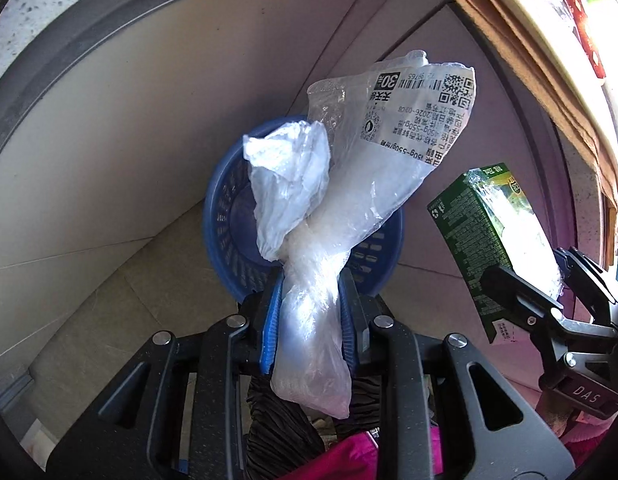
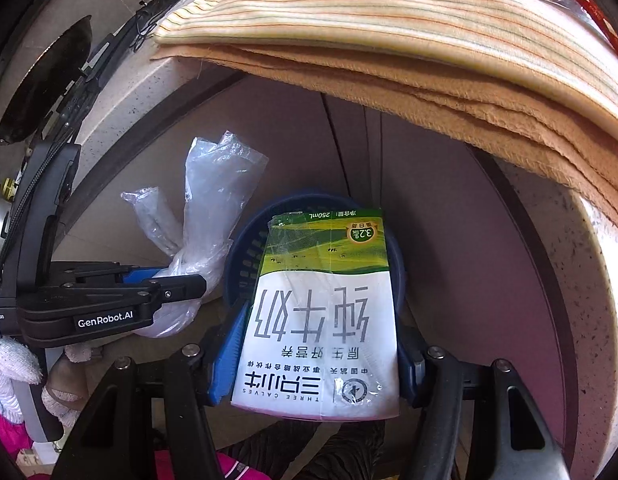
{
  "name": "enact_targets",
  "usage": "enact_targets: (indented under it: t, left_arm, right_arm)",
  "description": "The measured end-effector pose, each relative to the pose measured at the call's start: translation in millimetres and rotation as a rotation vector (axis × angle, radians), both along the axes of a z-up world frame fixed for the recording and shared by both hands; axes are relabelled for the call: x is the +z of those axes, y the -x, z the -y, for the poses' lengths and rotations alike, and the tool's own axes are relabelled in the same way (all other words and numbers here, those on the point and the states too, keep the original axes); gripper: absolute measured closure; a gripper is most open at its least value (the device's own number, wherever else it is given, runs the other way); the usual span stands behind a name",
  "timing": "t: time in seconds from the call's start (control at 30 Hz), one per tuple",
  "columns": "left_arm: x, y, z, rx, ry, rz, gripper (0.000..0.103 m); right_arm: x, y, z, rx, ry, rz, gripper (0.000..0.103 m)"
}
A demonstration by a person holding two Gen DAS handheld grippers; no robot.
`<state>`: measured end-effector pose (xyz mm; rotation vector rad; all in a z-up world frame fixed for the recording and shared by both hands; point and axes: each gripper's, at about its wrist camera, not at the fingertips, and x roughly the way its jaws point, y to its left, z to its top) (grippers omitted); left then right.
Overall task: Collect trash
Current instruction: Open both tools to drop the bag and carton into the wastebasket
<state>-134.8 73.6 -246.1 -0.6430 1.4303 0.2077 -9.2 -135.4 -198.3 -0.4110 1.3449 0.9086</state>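
My left gripper (image 1: 311, 284) is shut on a twisted clear plastic bag (image 1: 349, 184) that carries a white printed label. It hangs above a round blue slotted bin (image 1: 225, 216) on the floor. My right gripper (image 2: 321, 312) is shut on a green and white milk carton (image 2: 321, 320), held upside down over the same blue bin (image 2: 245, 256). In the left wrist view the carton (image 1: 481, 236) and the right gripper (image 1: 521, 284) show at the right. In the right wrist view the left gripper (image 2: 165, 280) and the plastic bag (image 2: 205, 216) show at the left.
Grey cabinet doors (image 1: 157, 120) stand behind the bin, under a speckled stone counter edge (image 2: 129, 92). A striped folded cloth (image 2: 389, 24) overhangs the counter at the top right. A dark pan (image 2: 41, 84) sits at the upper left. A gloved hand (image 2: 13, 364) holds the left gripper.
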Motion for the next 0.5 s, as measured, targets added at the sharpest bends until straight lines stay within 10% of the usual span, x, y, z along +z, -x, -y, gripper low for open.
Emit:
enact_targets:
  t: [0.5]
  left_arm:
    - [4,-11,2,0.003,-0.037,0.003,0.051]
  right_arm:
    - [-13,-13,-18,-0.004,0.011,0.008,0.036]
